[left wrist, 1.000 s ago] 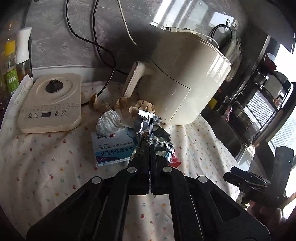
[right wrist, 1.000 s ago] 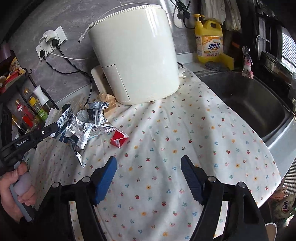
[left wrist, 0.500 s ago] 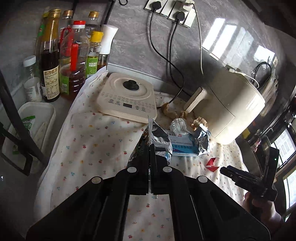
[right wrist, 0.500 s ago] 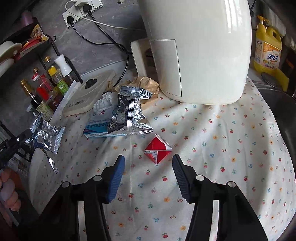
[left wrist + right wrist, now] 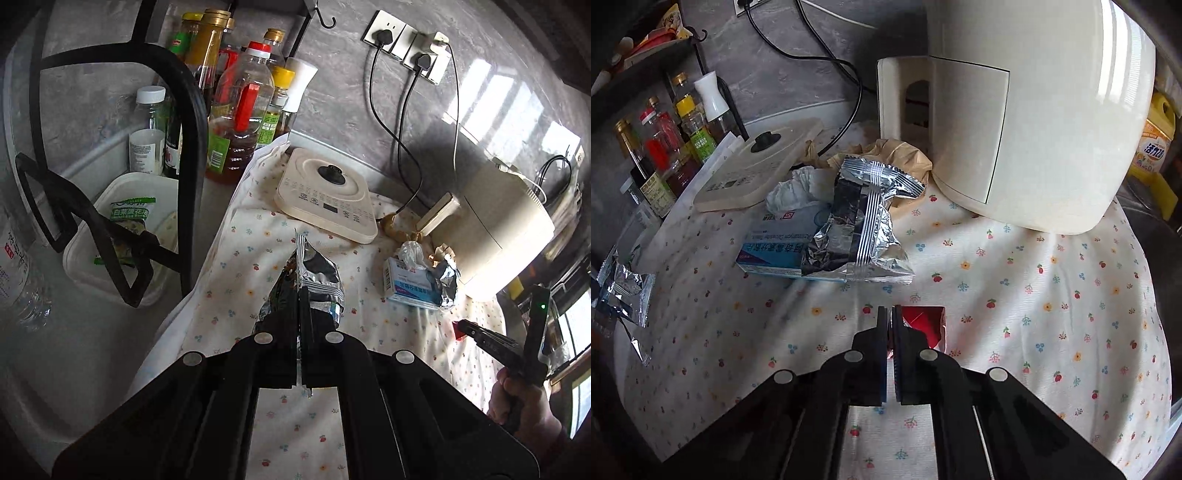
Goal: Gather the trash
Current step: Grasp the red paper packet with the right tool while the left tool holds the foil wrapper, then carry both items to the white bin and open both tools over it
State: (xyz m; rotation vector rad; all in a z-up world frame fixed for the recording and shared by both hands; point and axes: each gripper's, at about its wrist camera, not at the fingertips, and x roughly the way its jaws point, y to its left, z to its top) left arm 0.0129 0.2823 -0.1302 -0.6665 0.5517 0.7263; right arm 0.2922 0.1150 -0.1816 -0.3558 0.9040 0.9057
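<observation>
Risks, itemised: your left gripper (image 5: 299,295) was clamped on a foil wrapper (image 5: 316,275) held above the worktop (image 5: 236,280); slick foil could slide free. Your right gripper (image 5: 890,317) had pinched the red paper scrap (image 5: 925,325) by its edge only, which could tear or drop.

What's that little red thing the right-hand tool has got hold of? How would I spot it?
Start at the big cream air fryer on the flowered cloth. In front lies a silver foil wrapper; nearer, the right gripper pinches a folded red paper, the only red scrap.
</observation>
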